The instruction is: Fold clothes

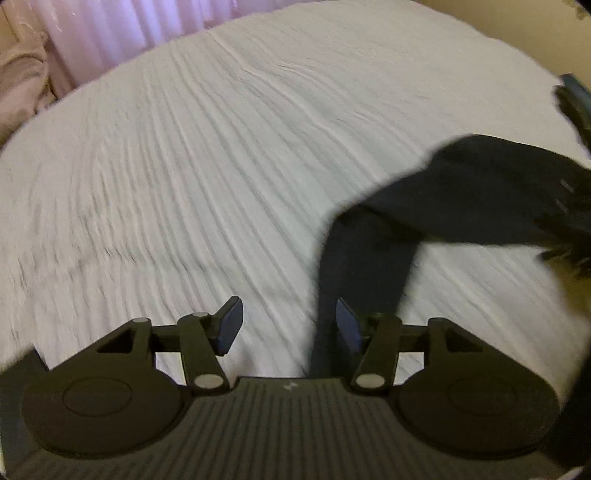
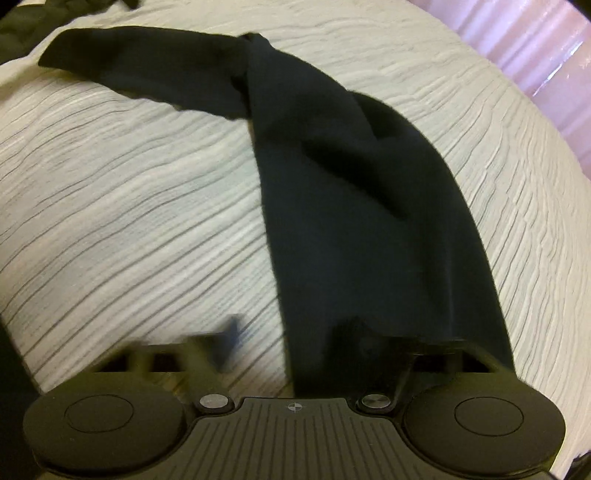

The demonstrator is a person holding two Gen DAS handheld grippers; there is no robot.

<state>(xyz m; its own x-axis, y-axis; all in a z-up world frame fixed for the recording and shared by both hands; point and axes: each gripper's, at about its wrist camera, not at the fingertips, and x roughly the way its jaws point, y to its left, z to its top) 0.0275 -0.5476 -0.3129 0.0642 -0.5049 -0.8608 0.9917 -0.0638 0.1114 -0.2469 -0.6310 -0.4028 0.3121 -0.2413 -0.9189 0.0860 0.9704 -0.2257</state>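
A black garment [image 2: 351,192] lies stretched across a white ribbed bedspread [image 2: 129,192]. In the right wrist view it runs from the far left to my right gripper [image 2: 295,343], draping over the right finger and hiding it. The left finger [image 2: 229,339] is blurred and stands apart, so the jaws look open. In the left wrist view the garment [image 1: 480,192] lies to the right, with a strip passing by the right finger [image 1: 349,326]. My left gripper [image 1: 290,325] is open and holds nothing, just above the bedspread [image 1: 184,166].
A pink curtain [image 1: 122,33] hangs behind the bed, also showing in the right wrist view [image 2: 535,48]. A beige cloth heap [image 1: 22,77] sits at the far left. Other dark fabric [image 2: 22,29] lies at the bed's far left edge.
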